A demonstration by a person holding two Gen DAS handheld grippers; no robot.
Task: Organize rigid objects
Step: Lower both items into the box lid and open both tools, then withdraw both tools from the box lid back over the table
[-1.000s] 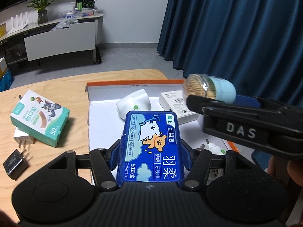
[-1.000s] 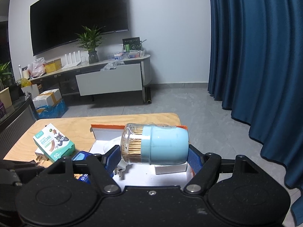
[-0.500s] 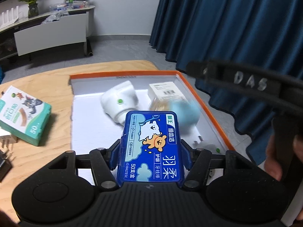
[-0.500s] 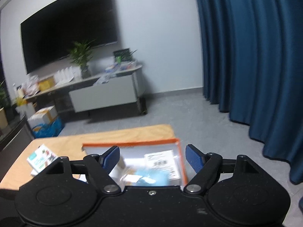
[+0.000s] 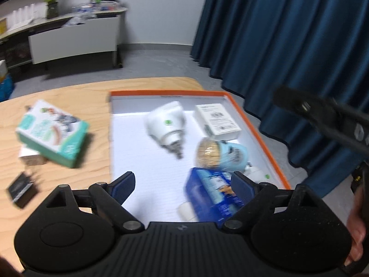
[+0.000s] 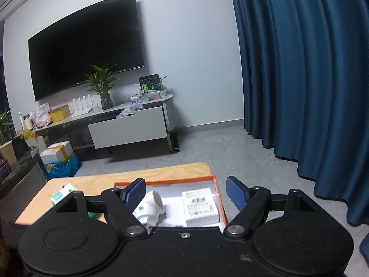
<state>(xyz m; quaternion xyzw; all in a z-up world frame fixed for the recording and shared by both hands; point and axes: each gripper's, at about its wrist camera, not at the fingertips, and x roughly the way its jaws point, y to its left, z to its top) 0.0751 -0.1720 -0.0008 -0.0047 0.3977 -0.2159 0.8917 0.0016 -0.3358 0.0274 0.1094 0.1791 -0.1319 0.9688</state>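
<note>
In the left wrist view the left tongs [image 5: 182, 182] stood wide apart at the bottom of the frame, their jaws having just been opening; no pad pressed on anything. The blue rectangular floss-pick box [image 5: 214, 198] lay blurred in the lower right part of the shallow orange-rimmed white tray [image 5: 256, 129], close by the right-hand pad. Just above it lay the clear toothpick jar with a pale blue cap [image 5: 221, 154] on its side, and higher up a white plug-in adapter [image 5: 167, 124] and a white labelled carton [image 5: 218, 121]. Left of the tray, on the light wooden bench [image 5: 69, 97], sat a green and white cartoon-printed box [image 5: 52, 132] and a small black charger [image 5: 22, 189] in the lower left. The right tongs [image 5: 322, 120] crossed the right edge as a dark bar.

In the right wrist view the right tongs [image 6: 185, 191] were spread apart and empty above the tray's far end.
</note>
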